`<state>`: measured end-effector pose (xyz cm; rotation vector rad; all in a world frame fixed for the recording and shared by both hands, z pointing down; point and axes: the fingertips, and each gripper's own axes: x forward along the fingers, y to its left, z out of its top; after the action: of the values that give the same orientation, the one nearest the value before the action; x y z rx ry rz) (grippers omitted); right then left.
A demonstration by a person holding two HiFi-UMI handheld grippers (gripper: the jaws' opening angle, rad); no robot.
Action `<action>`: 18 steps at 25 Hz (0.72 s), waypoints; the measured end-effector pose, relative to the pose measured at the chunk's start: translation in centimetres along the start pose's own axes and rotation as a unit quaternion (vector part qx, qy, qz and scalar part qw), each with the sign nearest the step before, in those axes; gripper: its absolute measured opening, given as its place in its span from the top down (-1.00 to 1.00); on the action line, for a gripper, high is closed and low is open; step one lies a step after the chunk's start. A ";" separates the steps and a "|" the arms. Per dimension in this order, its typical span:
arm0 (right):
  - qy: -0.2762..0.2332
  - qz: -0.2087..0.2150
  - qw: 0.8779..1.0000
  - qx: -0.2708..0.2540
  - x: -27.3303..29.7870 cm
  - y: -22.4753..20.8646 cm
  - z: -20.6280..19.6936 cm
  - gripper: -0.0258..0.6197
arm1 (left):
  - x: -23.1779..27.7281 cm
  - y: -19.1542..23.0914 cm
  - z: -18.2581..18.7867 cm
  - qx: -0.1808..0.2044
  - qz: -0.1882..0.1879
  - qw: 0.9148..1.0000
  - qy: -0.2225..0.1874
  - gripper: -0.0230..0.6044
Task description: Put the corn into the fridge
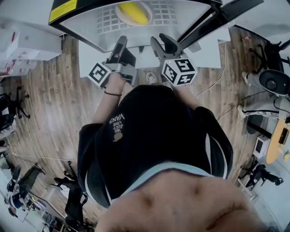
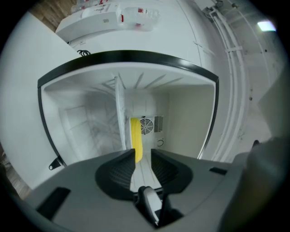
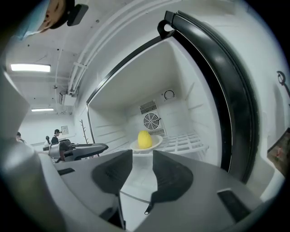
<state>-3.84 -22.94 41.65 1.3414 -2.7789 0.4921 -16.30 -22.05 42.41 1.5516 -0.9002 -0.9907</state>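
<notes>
Corn (image 1: 132,12) lies crosswise on a plate (image 3: 157,142) inside the fridge (image 1: 90,27), straight beyond both tools; left tool (image 2: 143,155) and right tool (image 3: 142,157) narrowly parted, empty; neither clearly nearer.

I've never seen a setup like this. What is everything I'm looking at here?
fridge: one, white with black rim, open, in front of both grippers
wire shelf: one, white, inside the fridge
plate: one, white, on the shelf
corn: one, yellow, on the plate
fan vent: one, white, fridge's back wall
boxes: a few, white, head view's upper left
floor: brown wood
shirt: one, black, on the person
left gripper: grey, jaws apart, empty
right gripper: grey, jaws apart, empty
</notes>
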 end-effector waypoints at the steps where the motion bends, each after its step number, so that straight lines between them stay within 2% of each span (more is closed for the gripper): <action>1: 0.000 -0.001 1.000 0.001 -0.2 0.1 -0.1 0.48 | -0.1 0.0 0.0 0.006 0.001 1.000 0.003 0.59; 11: -0.004 -0.007 1.000 0.013 -2.5 1.0 -0.9 0.75 | -1.4 -0.3 -1.9 0.020 0.002 0.999 0.030 0.60; 18: -0.008 -0.009 1.000 0.018 -3.7 1.9 -1.5 0.83 | -2.7 -0.6 -2.3 0.070 0.004 0.997 0.044 0.67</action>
<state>-3.14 -18.59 42.01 1.3808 -2.7809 0.5361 -15.21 -18.66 42.52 1.6955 -0.9293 -0.8609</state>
